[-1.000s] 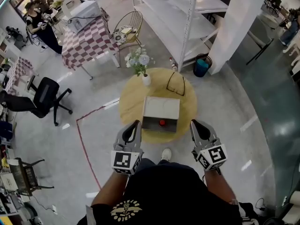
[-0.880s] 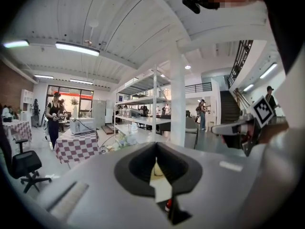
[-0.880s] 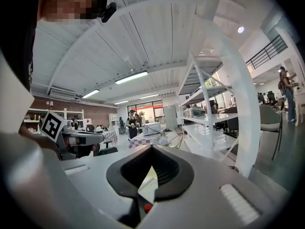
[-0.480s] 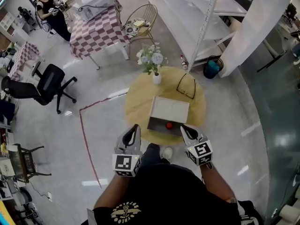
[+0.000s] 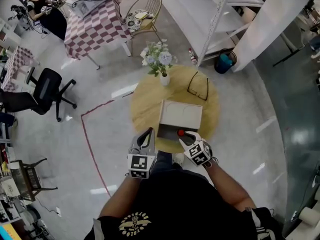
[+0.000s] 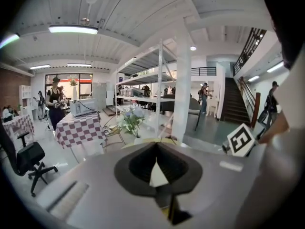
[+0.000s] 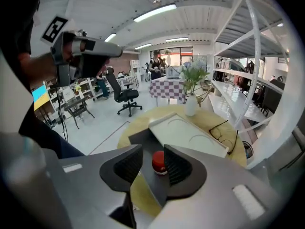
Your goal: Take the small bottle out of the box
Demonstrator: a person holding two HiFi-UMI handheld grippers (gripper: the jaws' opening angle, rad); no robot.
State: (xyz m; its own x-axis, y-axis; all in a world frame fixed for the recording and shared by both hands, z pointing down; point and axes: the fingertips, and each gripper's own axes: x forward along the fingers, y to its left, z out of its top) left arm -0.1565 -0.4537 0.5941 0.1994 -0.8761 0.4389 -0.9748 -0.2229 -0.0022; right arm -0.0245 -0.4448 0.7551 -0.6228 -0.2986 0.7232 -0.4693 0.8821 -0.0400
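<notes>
A box point(image 5: 179, 119) with its white lid folded back lies on the round yellow table point(image 5: 145, 104). A small bottle with a red cap point(image 5: 180, 132) stands in the box's dark front part. My right gripper point(image 5: 186, 138) hovers right at the bottle. In the right gripper view its jaws are opening, and the red cap point(image 7: 158, 162) shows in the gap with neither pad touching it. My left gripper point(image 5: 146, 137) hangs at the table's near edge, left of the box, its jaws together and holding nothing.
A vase of flowers point(image 5: 163, 77) and a pair of glasses point(image 5: 198, 86) sit on the far half of the table. A checkered table point(image 5: 92, 26), a wicker chair point(image 5: 142, 14), an office chair point(image 5: 45, 91) and white shelving point(image 5: 220, 9) stand around.
My right gripper has moved forward and left, from beside the table edge to the bottle at the box's front. The left gripper has hardly moved.
</notes>
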